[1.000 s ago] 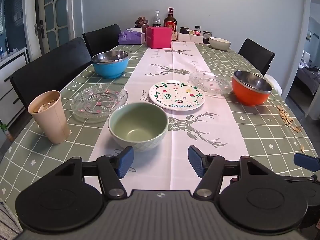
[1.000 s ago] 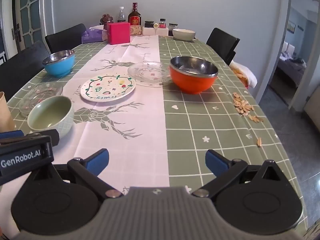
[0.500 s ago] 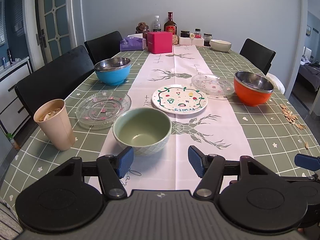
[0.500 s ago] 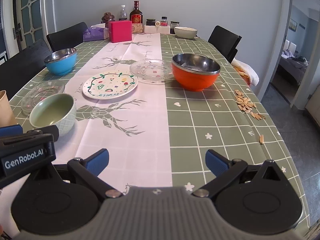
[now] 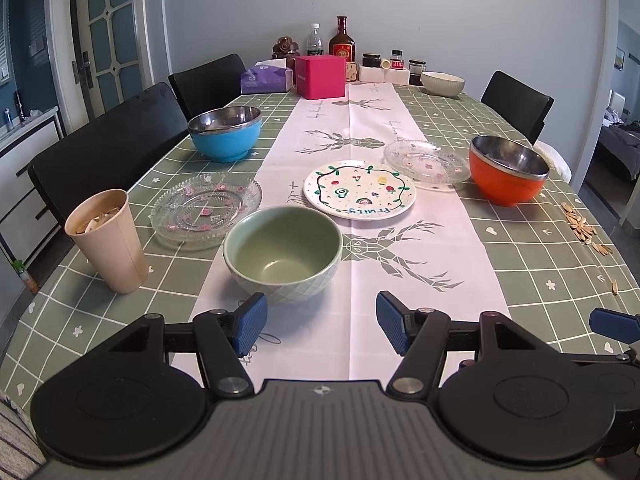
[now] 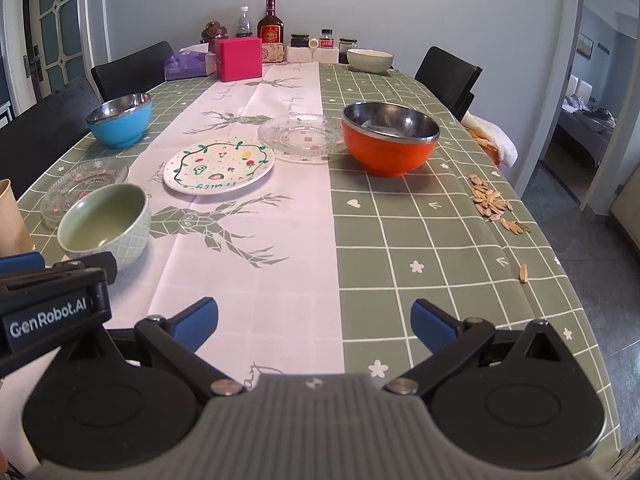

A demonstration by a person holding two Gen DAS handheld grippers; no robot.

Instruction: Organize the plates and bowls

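Both views pulled back slightly — 4 bowls, 3 plates; left gripper (image 5: 320,322) & right gripper (image 6: 314,324) empty, fingers spread.

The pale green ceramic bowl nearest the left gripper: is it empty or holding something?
Empty. The pale green ceramic bowl stands upright on the white runner, and its glazed bottom shows bare in both wrist views.
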